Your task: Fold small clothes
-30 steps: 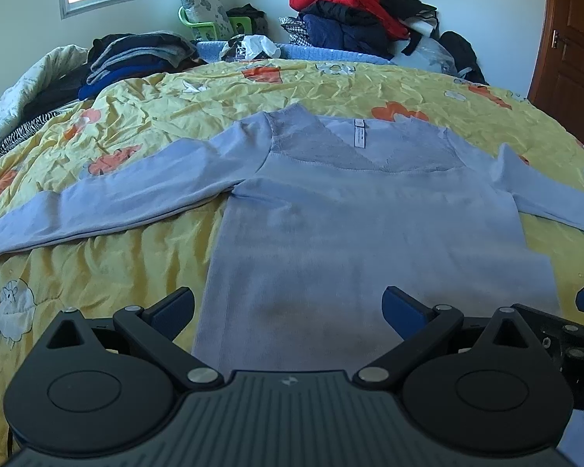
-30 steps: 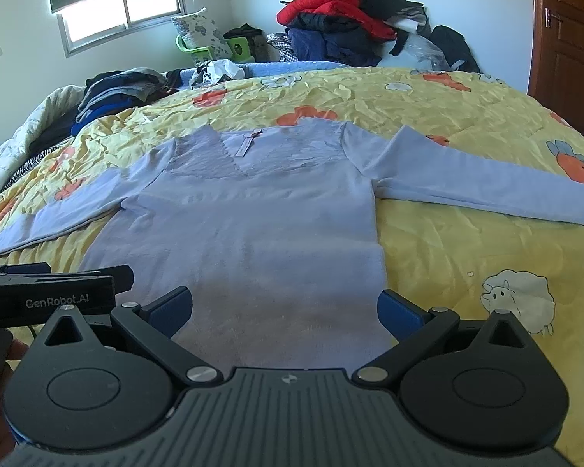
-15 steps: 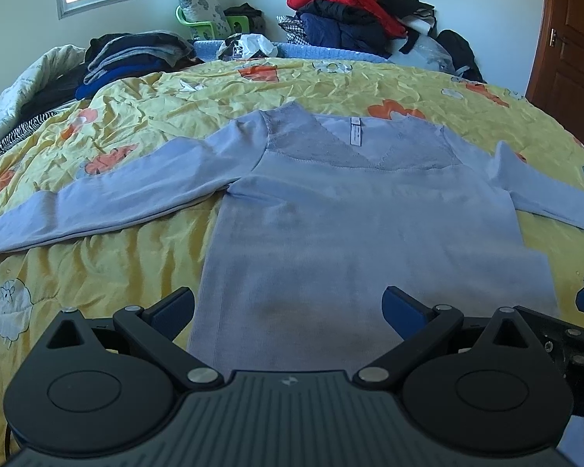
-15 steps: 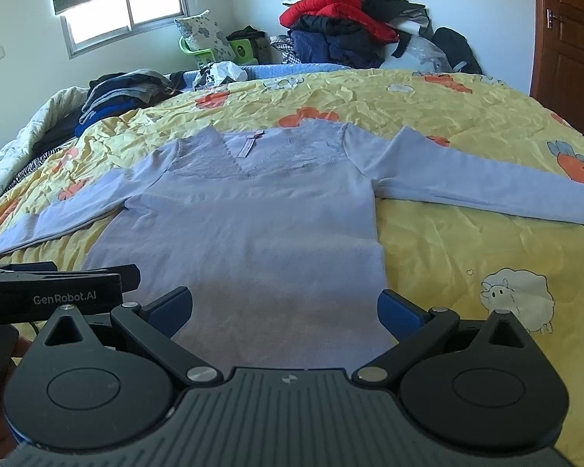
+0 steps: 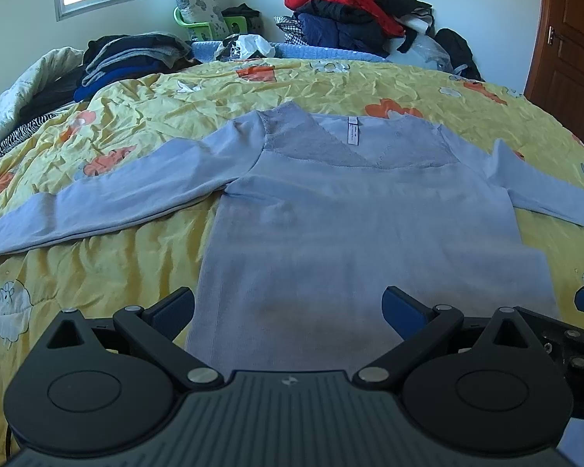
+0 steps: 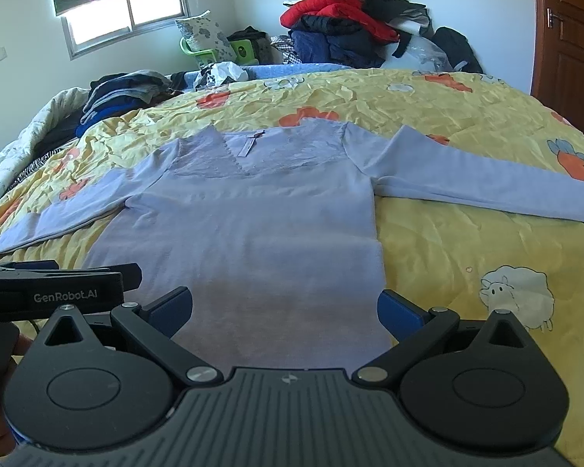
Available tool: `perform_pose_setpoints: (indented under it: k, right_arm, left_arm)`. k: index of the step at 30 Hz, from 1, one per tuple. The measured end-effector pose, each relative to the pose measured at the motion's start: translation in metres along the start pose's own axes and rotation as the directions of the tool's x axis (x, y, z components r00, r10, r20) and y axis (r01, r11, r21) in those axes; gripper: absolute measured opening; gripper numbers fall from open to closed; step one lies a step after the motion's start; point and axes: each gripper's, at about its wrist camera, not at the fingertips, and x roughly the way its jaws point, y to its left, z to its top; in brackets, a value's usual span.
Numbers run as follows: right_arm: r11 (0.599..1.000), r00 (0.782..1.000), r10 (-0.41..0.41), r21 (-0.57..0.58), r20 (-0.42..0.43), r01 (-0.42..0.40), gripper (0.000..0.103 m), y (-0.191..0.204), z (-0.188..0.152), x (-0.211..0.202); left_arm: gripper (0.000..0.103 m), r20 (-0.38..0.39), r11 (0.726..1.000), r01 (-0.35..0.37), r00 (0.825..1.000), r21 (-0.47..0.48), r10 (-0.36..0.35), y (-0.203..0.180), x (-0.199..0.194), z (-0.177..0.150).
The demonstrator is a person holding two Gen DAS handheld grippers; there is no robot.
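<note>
Left wrist view: both tongs [image 5: 288, 307] [image 6: 285, 307] gape above flat lavender sweater [image 5: 362, 241].

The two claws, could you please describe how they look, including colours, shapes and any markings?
The left claw and the right claw look alike: a grey ribbed body with a small white logo, two round black discs, black linkage arms with silver pivot pins, and blue fingers. In the right wrist view the left claw's black side reads "GenRobot.AI" in white. A thin black cable shows behind it.

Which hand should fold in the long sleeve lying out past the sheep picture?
Probably the right gripper: it is open over the purple top's hem on that sleeve's side, while the left gripper sits on the other side.
</note>
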Motion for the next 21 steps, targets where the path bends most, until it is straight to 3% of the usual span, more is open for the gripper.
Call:
perform_pose_setpoints:
  k: [21]
  right_arm:
    - [1.0, 1.0, 0.003, 0.025, 0.016, -0.003, 0.102, -0.013, 0.0, 0.004]
  left_arm:
    - [0.103, -0.01, 1.0, 0.0, 1.0, 0.024, 0.0, -0.008, 0.005, 0.003]
